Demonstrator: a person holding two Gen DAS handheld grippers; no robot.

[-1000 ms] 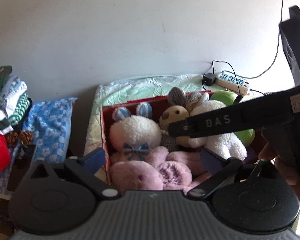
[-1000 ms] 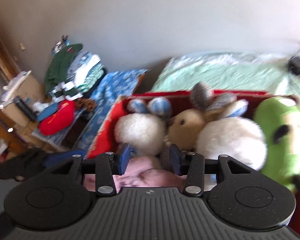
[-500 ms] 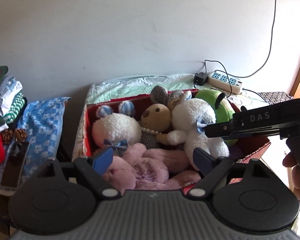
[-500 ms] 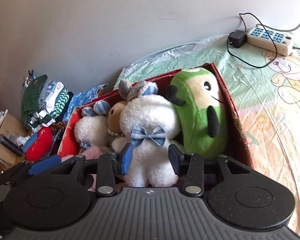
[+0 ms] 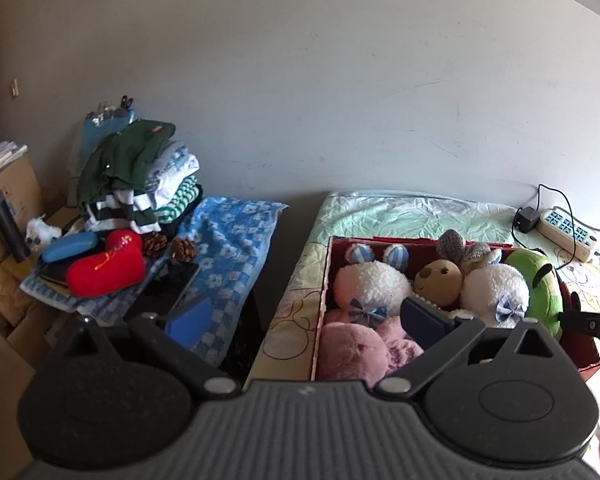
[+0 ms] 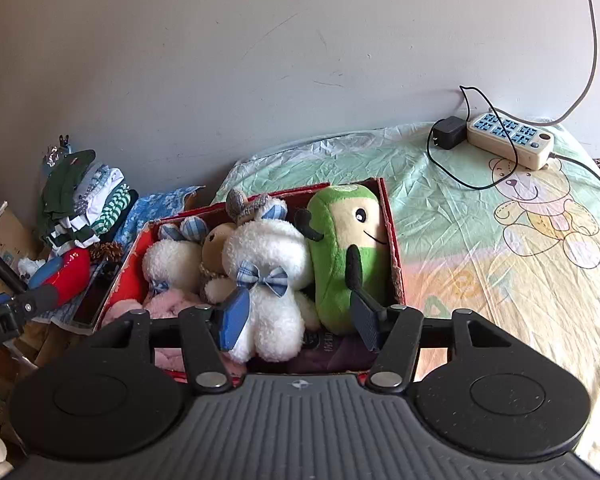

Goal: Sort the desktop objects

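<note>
**Plush toys boxed, both grippers empty above them**

The red box (image 6: pixel 392 236) sits centre frame in the right wrist view, packed with the white bunny (image 6: pixel 268 276) and green plush (image 6: pixel 340 256). The right gripper (image 6: pixel 296 320) hangs wide open over them, holding nothing. The left gripper (image 5: pixel 304 316) is also spread and empty, lower centre. The box looks full, though its near corner is hidden; any remaining item should be approached squarely, closing gently on the soft body.
</note>
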